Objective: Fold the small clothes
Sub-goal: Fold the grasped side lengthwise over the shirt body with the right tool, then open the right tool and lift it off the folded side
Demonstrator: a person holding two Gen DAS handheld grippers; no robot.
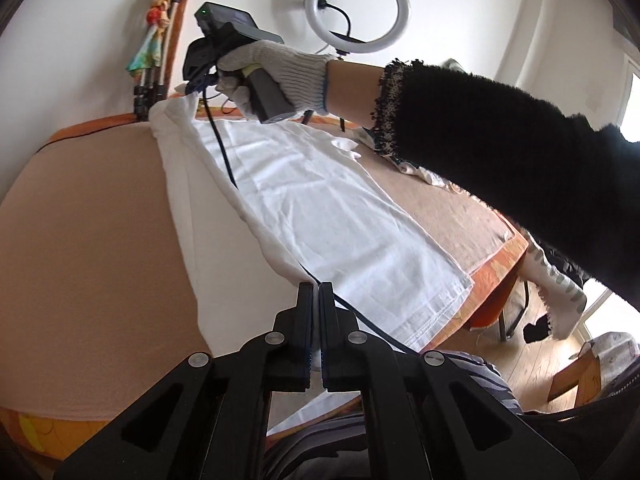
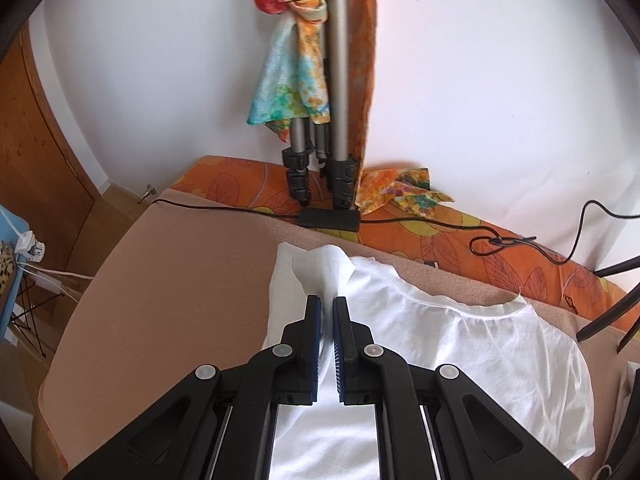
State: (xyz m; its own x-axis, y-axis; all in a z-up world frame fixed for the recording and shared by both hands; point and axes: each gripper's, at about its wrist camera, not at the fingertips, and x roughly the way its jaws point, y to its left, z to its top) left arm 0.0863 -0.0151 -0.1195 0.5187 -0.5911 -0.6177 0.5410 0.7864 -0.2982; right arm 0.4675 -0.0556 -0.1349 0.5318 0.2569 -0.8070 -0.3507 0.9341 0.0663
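Observation:
A white T-shirt lies spread on the beige blanket of the table. My left gripper is shut on the shirt's near edge at the hem end, lifting a fold of cloth. My right gripper is shut on the shirt at the shoulder and sleeve end, with a pinched peak of cloth standing up between its fingers. In the left wrist view the right gripper shows at the far end of the shirt, held by a gloved hand.
A tripod with a colourful scarf stands at the table's back edge beside a black power block and cables. A ring light stands behind. More clothes lie at the right. An orange patterned cover borders the blanket.

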